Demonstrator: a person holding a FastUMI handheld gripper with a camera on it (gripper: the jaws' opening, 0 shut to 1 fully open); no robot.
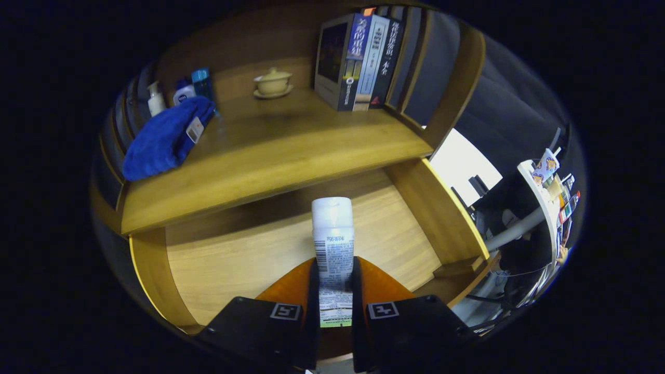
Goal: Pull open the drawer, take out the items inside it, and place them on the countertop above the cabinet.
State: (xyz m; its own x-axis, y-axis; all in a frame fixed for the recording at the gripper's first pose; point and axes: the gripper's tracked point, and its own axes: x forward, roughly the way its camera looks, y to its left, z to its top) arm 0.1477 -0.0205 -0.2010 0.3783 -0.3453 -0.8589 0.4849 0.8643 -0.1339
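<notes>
Fingers of the gripper (334, 291) were clamped on both sides of a white tube (333, 244), holding it cap-forward above the open drawer (234, 259), apparently for carrying to the worktop (291, 140) beyond them.

A wooden cabinet (291, 150) with curved side panels stands against a dark wall (499, 109). Beside it a bright white panel (460, 166) glows, and a white rack (545, 208) holds small colourful packets.
</notes>
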